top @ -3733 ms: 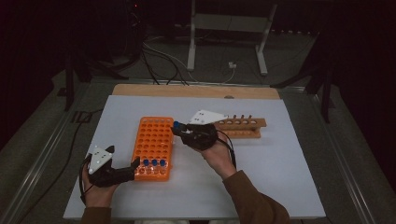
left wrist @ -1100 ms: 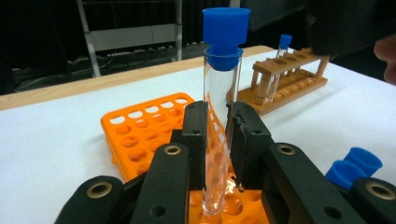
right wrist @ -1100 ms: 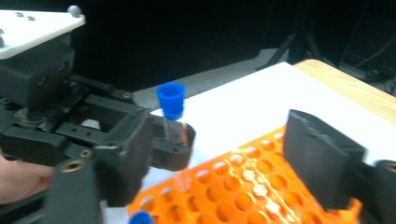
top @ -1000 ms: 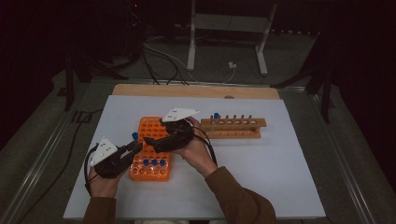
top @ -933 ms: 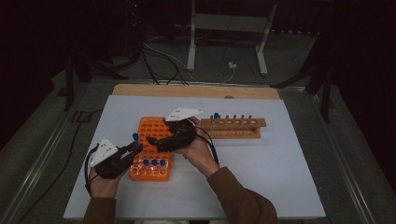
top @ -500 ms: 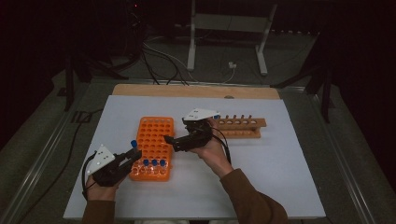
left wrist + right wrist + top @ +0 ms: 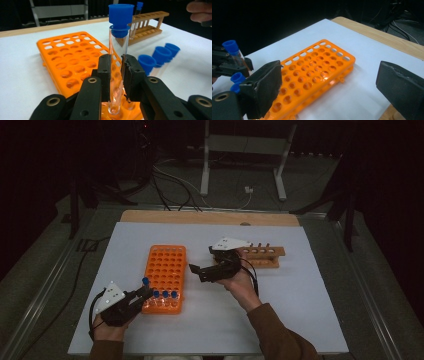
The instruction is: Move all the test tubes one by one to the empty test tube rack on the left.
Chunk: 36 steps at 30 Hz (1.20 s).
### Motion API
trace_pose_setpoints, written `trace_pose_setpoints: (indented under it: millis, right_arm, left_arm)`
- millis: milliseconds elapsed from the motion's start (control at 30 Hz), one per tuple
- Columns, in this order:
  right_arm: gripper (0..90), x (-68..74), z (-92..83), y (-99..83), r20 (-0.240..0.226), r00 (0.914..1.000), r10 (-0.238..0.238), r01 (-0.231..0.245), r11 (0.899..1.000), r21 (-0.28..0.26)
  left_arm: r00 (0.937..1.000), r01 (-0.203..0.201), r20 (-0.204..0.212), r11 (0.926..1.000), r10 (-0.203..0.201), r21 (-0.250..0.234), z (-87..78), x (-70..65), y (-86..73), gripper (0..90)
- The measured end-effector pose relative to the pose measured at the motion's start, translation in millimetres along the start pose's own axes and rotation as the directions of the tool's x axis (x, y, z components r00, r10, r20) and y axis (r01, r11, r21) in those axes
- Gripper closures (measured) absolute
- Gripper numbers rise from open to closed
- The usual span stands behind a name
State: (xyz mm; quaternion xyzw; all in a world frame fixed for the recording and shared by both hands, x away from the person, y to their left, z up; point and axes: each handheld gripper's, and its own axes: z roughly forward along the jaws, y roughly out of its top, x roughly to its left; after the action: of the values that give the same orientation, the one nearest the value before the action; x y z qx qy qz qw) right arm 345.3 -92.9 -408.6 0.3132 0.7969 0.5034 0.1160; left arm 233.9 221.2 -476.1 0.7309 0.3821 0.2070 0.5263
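Observation:
My left gripper (image 7: pixel 141 294) is shut on a clear test tube with a blue cap (image 7: pixel 145 281), held upright at the near left corner of the orange rack (image 7: pixel 166 265). In the left gripper view the tube (image 7: pixel 117 50) stands between the pads of that gripper (image 7: pixel 116 72), its foot over the rack (image 7: pixel 67 57). My right gripper (image 7: pixel 199 272) hovers between the orange rack and the wooden rack (image 7: pixel 262 256). Its jaws have just been opening and stand open with nothing between them (image 7: pixel 334 87). The right gripper view shows the orange rack (image 7: pixel 312 72) and the held tube (image 7: pixel 233 51).
Three blue-capped tubes (image 7: pixel 163 294) stand in the orange rack's near row, beside the held one (image 7: pixel 160 53). The wooden rack (image 7: pixel 147 25) carries one capped tube (image 7: pixel 138 7). A white sheet (image 7: pixel 310 300) covers the table, and a wooden strip (image 7: pixel 200 217) runs along its far edge.
My right gripper has drawn away from the left gripper, moving right off the orange rack toward the wooden rack. My left gripper has slid toward the near edge with the tube.

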Motion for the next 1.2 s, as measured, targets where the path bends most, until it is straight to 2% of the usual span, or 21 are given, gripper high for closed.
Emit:
trace_pose_setpoints:
  millis: [267,500,600,800,933,1200]
  right_arm:
    - [7.6,-6.0,-6.3,-8.9,0.012,0.9999,0.003,-0.003,1.0,0.003]
    - [7.7,-13.0,-13.7,-16.8,0.034,0.9994,0.003,-0.003,1.0,0.01]
    - [9.4,-16.0,-17.1,-20.4,0.044,0.999,0.003,-0.004,1.0,0.013]
    - [9.5,-22.1,-21.9,-27.4,0.066,0.9978,0.006,-0.007,1.0,0.016]
    - [9.5,-26.2,-23.4,-32.7,0.079,0.9968,0.012,-0.014,1.0,0.023]
    - [9.5,-35.0,-26.3,-38.1,0.112,0.9936,0.017,-0.02,0.999,0.029]
  left_arm:
    - [0.9992,-0.038,-0.008,0.9968,0.038,0.071,1.5,-3.7,-7.0,78.1]
    - [0.9974,-0.067,-0.017,0.9896,0.069,0.127,2.7,-5.9,-9.7,78.1]
    - [0.9961,-0.081,-0.022,0.9843,0.085,0.157,3.5,-6.9,-10.9,78.3]
    - [0.9954,-0.086,-0.026,0.9804,0.092,0.177,4.4,-8.3,-12.4,78.5]
    - [0.9946,-0.092,-0.028,0.9722,0.1,0.216,8.5,-8.8,-15.7,78.5]
    - [0.9968,-0.071,-0.022,0.9748,0.077,0.212,7.1,-6.4,-16.1,78.2]
